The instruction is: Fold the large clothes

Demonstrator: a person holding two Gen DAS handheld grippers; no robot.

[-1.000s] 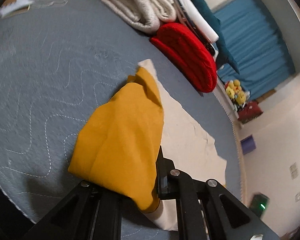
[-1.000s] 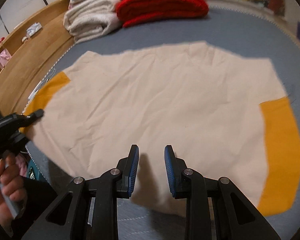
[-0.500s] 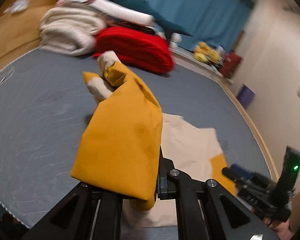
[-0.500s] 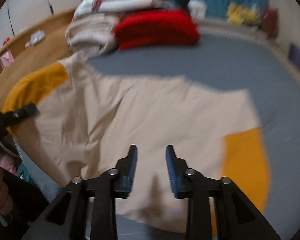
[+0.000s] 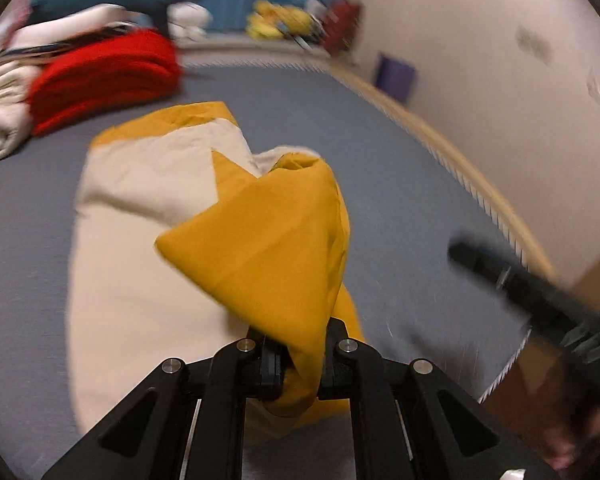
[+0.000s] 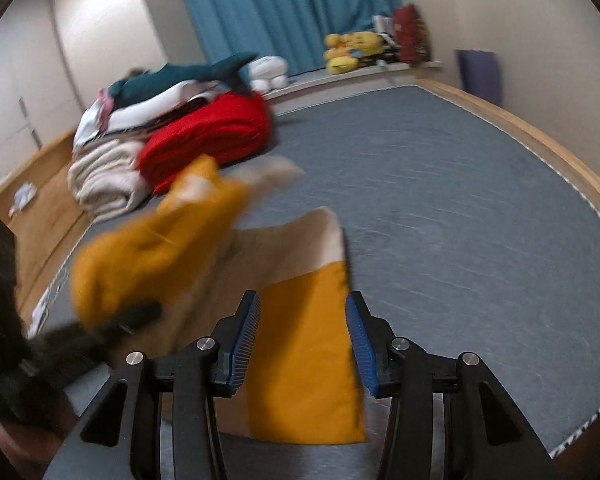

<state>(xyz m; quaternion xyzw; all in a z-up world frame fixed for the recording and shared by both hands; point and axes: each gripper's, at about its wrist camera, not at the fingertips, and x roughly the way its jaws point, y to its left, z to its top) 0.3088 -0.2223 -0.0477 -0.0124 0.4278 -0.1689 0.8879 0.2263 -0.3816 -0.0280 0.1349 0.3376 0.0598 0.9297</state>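
- I am holding the left gripper (image 5: 298, 354) with its jaws pinching a mustard-yellow sleeve (image 5: 268, 252) of the cream shirt (image 5: 140, 288), and the sleeve is bunching up above the fingers.
- The shirt is lying partly folded on the grey quilted mattress (image 5: 400, 184), with a second yellow patch (image 5: 168, 120) at its far edge.
- I am holding the right gripper (image 6: 302, 338) with its jaws spread wide; the blue pads (image 6: 246, 338) are framing the other yellow sleeve (image 6: 306, 360), which is lying flat on the mattress (image 6: 460, 216). I cannot tell whether the pads are touching the cloth.
- In the right wrist view the lifted sleeve (image 6: 148, 256) is hanging blurred at the left, above the shirt body (image 6: 284, 244).
- A red folded blanket (image 6: 212, 140) and a beige folded blanket (image 6: 104, 180) are sitting stacked at the far side of the mattress, with a teal plush (image 6: 188, 76) lying on top of the pile.
- A wooden frame (image 6: 540, 140) is bordering the mattress.
- A blue curtain (image 6: 284, 12) is hanging at the far wall, with yellow plush toys (image 6: 352, 54) sitting on a ledge beside it.
- A purple object (image 6: 480, 72) is standing against the cream wall (image 5: 480, 40).
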